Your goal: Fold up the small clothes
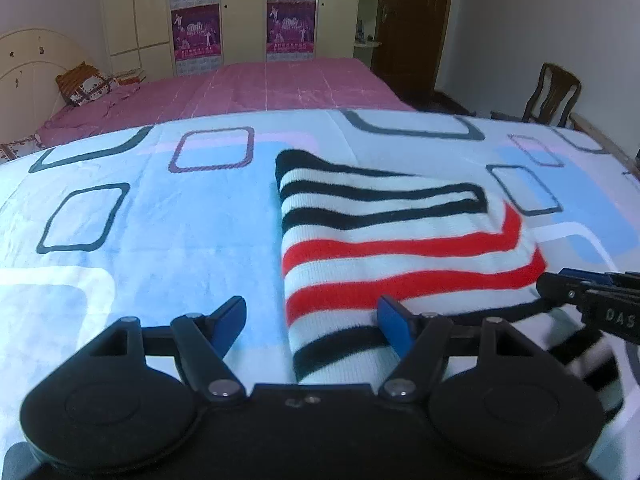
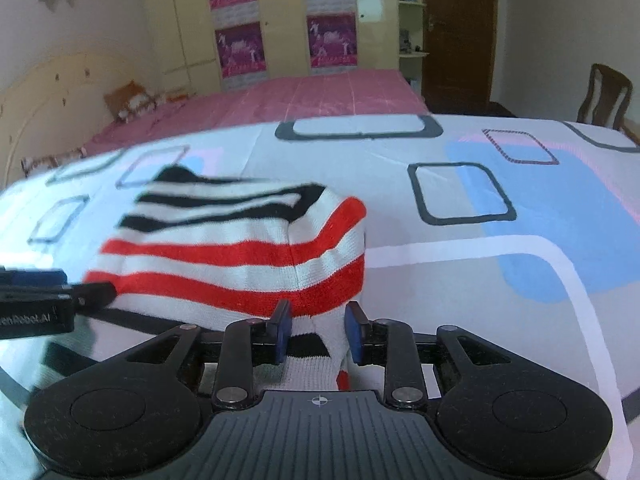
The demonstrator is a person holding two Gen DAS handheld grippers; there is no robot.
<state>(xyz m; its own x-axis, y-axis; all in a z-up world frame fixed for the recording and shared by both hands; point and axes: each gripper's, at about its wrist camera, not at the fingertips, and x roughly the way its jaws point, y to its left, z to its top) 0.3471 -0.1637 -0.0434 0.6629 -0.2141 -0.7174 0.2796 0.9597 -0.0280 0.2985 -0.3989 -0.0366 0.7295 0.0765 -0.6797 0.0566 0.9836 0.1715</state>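
A: Item one?
B: Striped knit garment (image 1: 400,248), red, black, white; folded over, lying on patterned sheet (image 1: 160,220).
A: Tongs?
B: Left gripper (image 1: 312,324): spread wide, near edge of garment between its fingers. Right gripper (image 2: 318,334): partly spread around a bunched white fold; whether it pinches, cannot tell.

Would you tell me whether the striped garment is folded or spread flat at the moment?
Folded: the striped garment has its red-striped part doubled over the black-striped layer, with a rounded fold edge at its right side in the right wrist view.
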